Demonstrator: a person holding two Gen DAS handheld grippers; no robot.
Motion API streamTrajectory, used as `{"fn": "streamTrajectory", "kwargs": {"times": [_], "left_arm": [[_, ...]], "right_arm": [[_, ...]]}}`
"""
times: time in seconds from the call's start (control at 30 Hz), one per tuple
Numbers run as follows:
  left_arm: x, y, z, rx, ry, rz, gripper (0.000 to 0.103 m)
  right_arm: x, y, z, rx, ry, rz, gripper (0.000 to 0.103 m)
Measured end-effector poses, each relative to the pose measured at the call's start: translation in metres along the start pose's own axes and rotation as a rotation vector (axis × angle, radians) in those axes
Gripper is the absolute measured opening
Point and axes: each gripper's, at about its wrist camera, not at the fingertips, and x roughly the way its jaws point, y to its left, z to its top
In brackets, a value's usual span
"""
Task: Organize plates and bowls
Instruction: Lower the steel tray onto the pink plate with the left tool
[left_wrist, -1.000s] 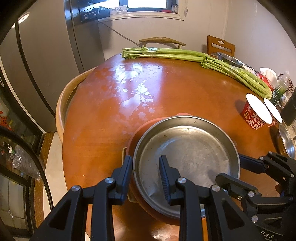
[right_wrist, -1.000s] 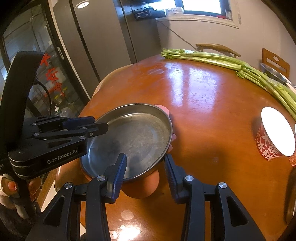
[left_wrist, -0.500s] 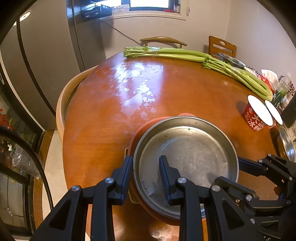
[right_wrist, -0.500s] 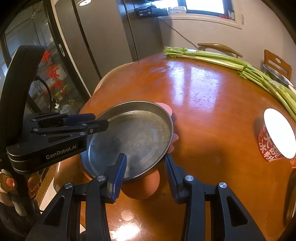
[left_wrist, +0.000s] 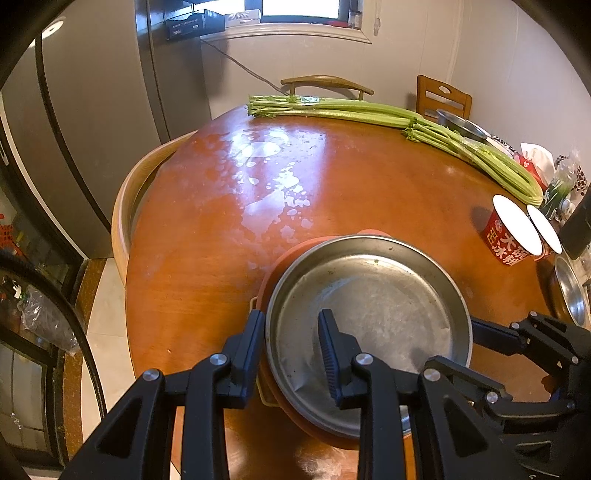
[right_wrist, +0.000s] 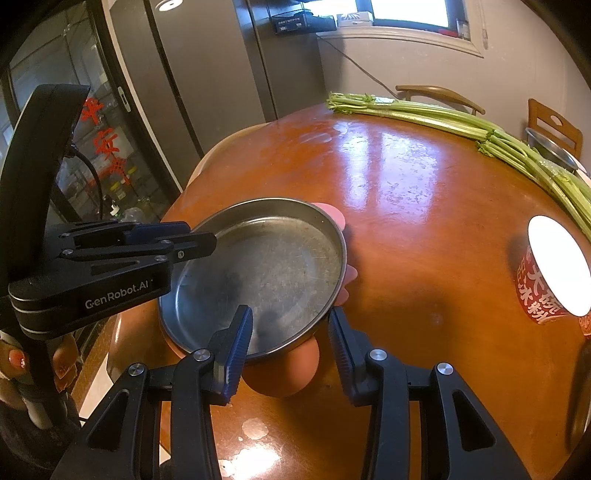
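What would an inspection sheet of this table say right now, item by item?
Surface: round orange-brown wooden table, glossy, with wet smears.
Job's things: round steel plate sits on an orange plastic bowl; another steel bowl at the far edge.
Clutter: long green celery bunches; red paper tubs with white lids.
Grippers: left gripper and right gripper each shut across the plate's rim, one finger inside, one outside.
Cables: dark cable down the wall below the window; black lead on the left gripper.
Surroundings: grey refrigerator, wooden chairs.
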Motion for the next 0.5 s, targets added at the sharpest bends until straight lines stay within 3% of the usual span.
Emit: {"fn": "streamTrajectory", "kwargs": {"times": [0.5], "left_arm": [[-0.0022,0.005,-0.0009,-0.018,-0.006,-0.008,0.03]], "right_arm": [[-0.0011,0.0007,-0.0005,-0.007,-0.005,0.004,0.045]]}}
